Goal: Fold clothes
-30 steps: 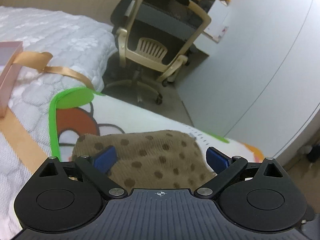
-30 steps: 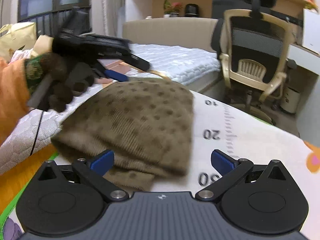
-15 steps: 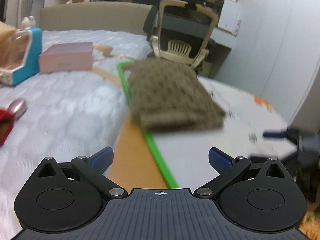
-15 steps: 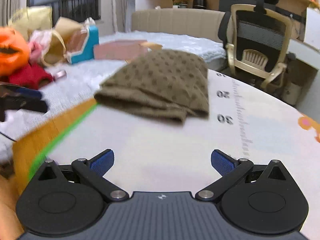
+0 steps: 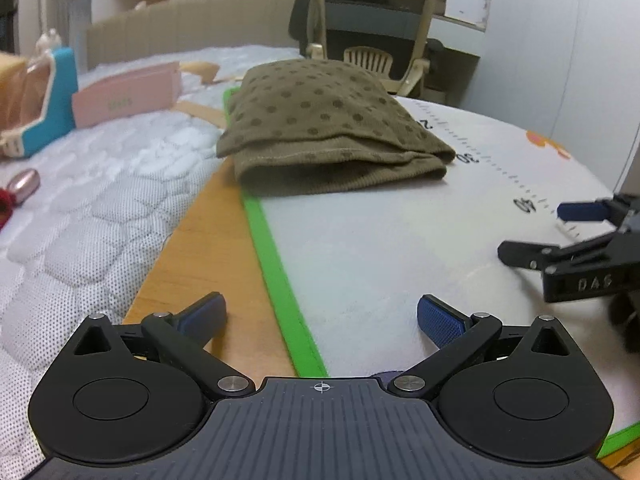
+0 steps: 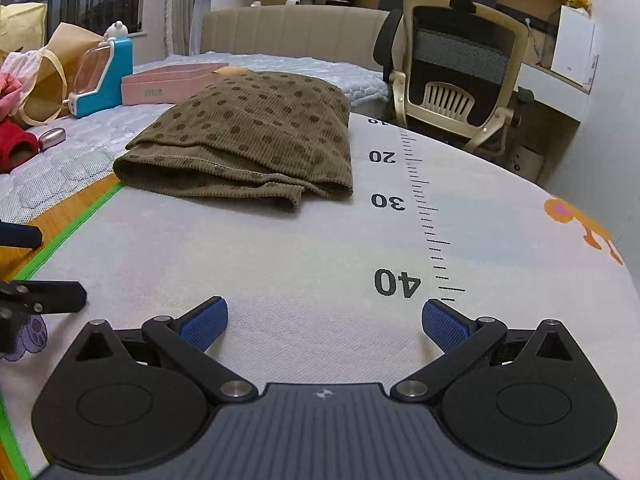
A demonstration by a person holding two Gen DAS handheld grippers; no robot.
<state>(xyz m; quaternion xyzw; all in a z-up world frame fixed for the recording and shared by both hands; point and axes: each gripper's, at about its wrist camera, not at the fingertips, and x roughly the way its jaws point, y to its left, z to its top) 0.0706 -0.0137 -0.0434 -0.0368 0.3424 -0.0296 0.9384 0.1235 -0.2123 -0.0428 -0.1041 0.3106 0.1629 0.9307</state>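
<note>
The brown spotty cloth (image 6: pixel 244 148) lies folded in a neat pile on the white mat (image 6: pixel 320 248), well ahead of both jaws. The left gripper (image 5: pixel 320 316) and right gripper (image 6: pixel 324 320) are spread wide, holding nothing. The fold looks done.

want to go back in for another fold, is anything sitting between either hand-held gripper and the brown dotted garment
Nothing visible. Only bare white mat lies between the right hand-held gripper and the folded garment. The left hand-held gripper faces just mat and its green edge. Both are open and empty.
</note>
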